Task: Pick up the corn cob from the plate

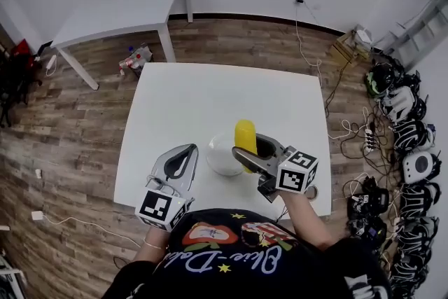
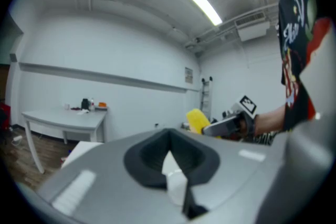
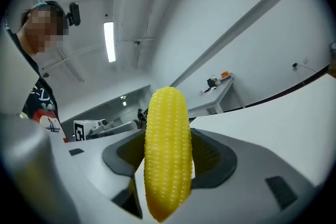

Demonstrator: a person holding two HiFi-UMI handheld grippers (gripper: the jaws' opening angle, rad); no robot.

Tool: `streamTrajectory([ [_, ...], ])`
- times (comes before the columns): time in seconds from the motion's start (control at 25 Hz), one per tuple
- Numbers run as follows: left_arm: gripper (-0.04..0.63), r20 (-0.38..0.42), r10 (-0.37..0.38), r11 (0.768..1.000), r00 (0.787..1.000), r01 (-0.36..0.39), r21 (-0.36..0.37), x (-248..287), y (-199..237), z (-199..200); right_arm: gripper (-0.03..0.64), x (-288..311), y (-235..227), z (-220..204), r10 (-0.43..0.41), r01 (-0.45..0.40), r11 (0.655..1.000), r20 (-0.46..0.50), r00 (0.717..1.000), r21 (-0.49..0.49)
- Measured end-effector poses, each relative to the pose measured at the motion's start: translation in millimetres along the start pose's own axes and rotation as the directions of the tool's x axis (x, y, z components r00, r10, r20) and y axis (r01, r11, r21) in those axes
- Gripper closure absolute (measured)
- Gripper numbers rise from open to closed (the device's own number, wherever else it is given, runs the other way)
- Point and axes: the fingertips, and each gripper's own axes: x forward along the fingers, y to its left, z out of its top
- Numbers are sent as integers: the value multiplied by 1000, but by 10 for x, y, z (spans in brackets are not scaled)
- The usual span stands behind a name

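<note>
The yellow corn cob (image 1: pixel 245 134) stands upright, lifted just above the right side of the white plate (image 1: pixel 217 163) on the white table (image 1: pixel 210 98). My right gripper (image 1: pixel 246 152) is shut on the corn cob's lower part. In the right gripper view the corn cob (image 3: pixel 167 149) fills the gap between the jaws and its tip points up. My left gripper (image 1: pixel 190 150) hovers left of the plate, tilted, jaws together and holding nothing. In the left gripper view the corn cob (image 2: pixel 198 120) and the right gripper (image 2: pixel 226 124) appear beyond the shut jaws.
A second white table (image 1: pixel 119 7) with small items stands at the back left. Cables and several headsets (image 1: pixel 402 129) lie on the wooden floor to the right. A small round object (image 1: pixel 312 192) rests near the table's right front corner.
</note>
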Motion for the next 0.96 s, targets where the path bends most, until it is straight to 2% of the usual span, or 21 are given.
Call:
streamTrajectory([
  [0.36, 598, -22, -28, 1000, 999, 28, -2, 35, -55, -22, 367, -194, 70, 36, -35, 32, 997, 57, 998, 63],
  [0.96, 598, -40, -28, 999, 999, 28, -19, -121, -84, -90, 367, -181, 288, -64, -23, 21, 997, 19, 1000, 73],
])
